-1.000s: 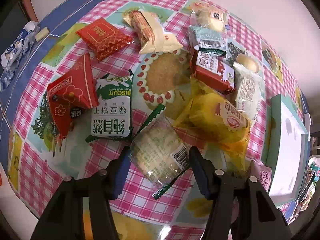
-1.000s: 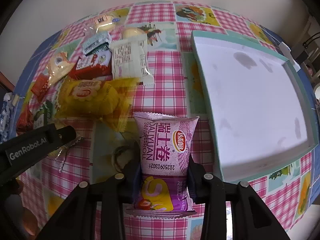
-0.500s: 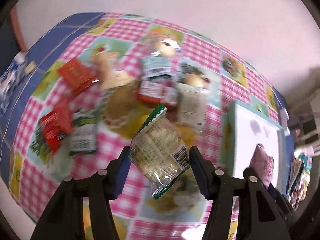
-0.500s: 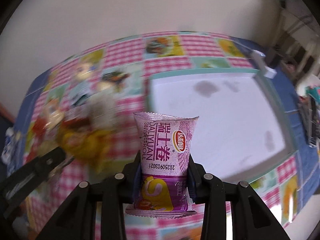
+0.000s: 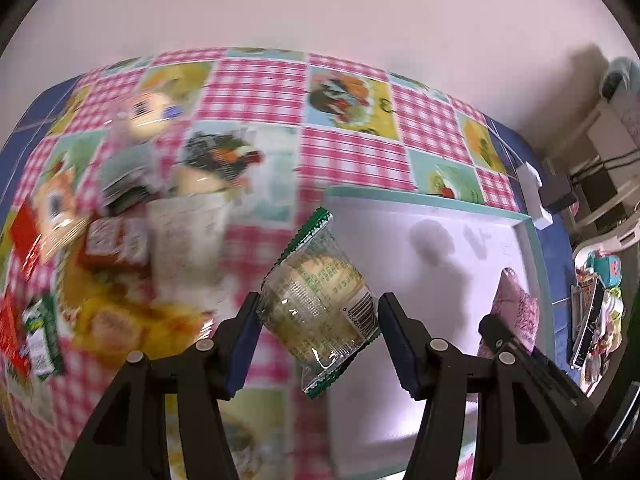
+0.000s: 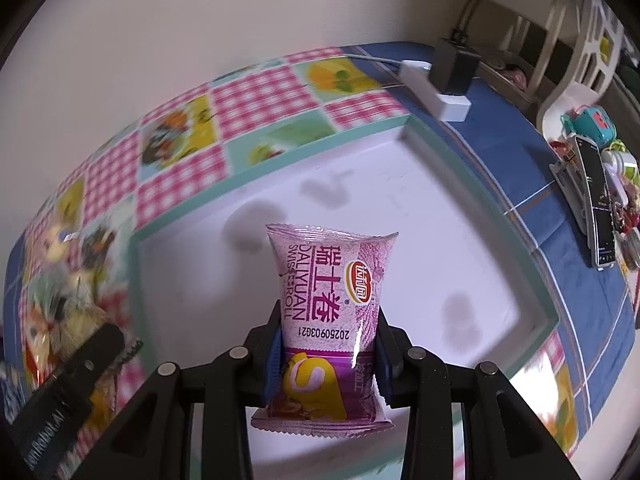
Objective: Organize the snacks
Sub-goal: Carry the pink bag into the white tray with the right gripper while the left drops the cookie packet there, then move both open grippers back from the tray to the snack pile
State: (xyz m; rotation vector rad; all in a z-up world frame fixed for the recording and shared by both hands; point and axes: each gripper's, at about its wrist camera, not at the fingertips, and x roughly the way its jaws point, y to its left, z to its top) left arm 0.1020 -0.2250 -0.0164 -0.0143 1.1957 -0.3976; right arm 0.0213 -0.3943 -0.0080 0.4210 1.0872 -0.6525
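Note:
My left gripper (image 5: pixel 318 334) is shut on a clear green-edged biscuit pack (image 5: pixel 320 304), held in the air above the left edge of the white tray (image 5: pixel 424 200). My right gripper (image 6: pixel 326 354) is shut on a purple Swiss roll pack (image 6: pixel 330 300), held over the middle of the tray (image 6: pixel 192 200). The right gripper and its purple pack also show in the left wrist view (image 5: pixel 516 308), above the tray's right side. The tray has a teal rim and a bare white floor.
A blurred heap of snack packs (image 5: pixel 120 248) lies on the checked tablecloth left of the tray. A white power strip with a black plug (image 6: pixel 444 80) sits behind the tray. Toys and a remote (image 6: pixel 596 200) lie at the far right.
Both grippers have lifted off the table and swung right with their packs, from the snack heap to above the tray. Both jaws have stayed shut on the packs.

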